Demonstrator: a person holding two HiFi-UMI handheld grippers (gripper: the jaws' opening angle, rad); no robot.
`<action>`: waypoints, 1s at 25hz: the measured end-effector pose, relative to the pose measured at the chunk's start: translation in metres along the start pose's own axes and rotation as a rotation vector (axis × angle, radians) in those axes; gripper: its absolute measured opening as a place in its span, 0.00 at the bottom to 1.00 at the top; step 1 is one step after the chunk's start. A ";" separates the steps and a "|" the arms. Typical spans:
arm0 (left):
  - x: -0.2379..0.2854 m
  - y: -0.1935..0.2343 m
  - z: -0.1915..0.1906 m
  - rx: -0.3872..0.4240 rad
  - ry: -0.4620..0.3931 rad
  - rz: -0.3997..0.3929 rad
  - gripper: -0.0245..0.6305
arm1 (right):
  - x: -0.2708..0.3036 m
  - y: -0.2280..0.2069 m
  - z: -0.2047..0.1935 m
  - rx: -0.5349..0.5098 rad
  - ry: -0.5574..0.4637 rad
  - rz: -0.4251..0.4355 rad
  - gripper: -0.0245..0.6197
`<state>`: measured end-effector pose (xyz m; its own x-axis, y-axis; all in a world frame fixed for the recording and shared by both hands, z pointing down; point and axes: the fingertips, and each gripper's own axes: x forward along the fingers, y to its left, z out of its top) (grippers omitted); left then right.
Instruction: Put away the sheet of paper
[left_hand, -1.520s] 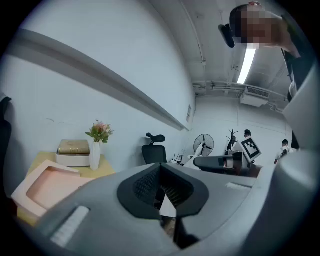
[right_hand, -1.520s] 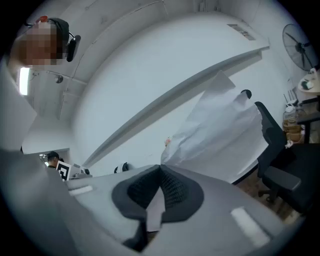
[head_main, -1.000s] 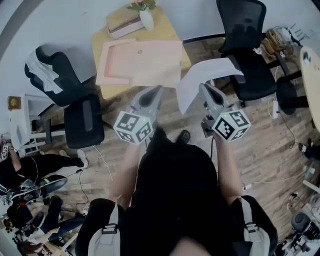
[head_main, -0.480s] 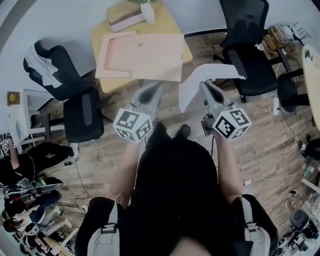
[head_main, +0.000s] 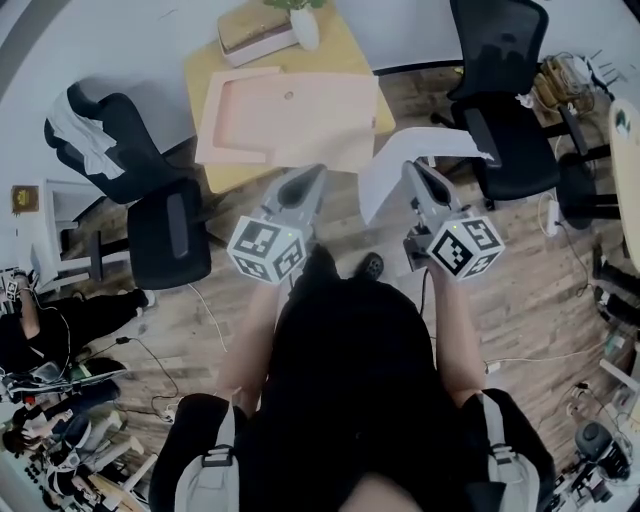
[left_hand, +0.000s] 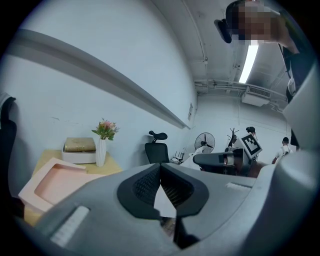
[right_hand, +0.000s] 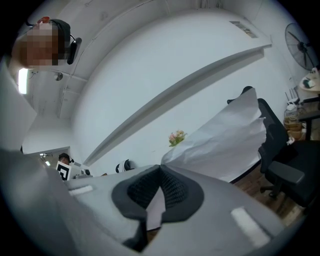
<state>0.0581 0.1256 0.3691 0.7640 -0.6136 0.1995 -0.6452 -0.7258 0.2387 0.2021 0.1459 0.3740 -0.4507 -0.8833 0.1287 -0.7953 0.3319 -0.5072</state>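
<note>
A white sheet of paper (head_main: 405, 160) hangs in the air with my right gripper (head_main: 412, 170) shut on its near edge. In the right gripper view the paper (right_hand: 225, 140) fans up and to the right from the closed jaws of that gripper (right_hand: 160, 167). My left gripper (head_main: 308, 178) stands beside it, shut and holding nothing, pointing at the near edge of the yellow table (head_main: 365, 60). A pink open folder (head_main: 285, 115) lies flat on that table, seen low at the left as the pink folder (left_hand: 55, 182) in the left gripper view.
A white vase of flowers (head_main: 305, 25) and a stack of books (head_main: 255, 32) stand at the table's back. Black office chairs stand at the left (head_main: 150, 190) and the right (head_main: 505, 110). Cables lie on the wooden floor (head_main: 540, 290).
Both grippers keep almost the same place, with the paper still in the right one. The table and folder have shifted slightly to the right in the head view.
</note>
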 end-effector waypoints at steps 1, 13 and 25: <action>0.001 0.006 0.001 -0.003 0.001 0.000 0.05 | 0.006 0.000 0.001 0.002 0.000 -0.004 0.04; 0.003 0.095 0.016 -0.045 -0.006 -0.010 0.05 | 0.090 0.025 0.003 -0.045 0.038 -0.022 0.04; -0.021 0.184 0.026 -0.079 -0.032 -0.001 0.05 | 0.172 0.079 -0.017 -0.083 0.084 0.050 0.04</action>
<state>-0.0768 -0.0030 0.3842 0.7632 -0.6236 0.1695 -0.6416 -0.7000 0.3136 0.0546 0.0253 0.3701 -0.5199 -0.8355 0.1777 -0.8004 0.4039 -0.4429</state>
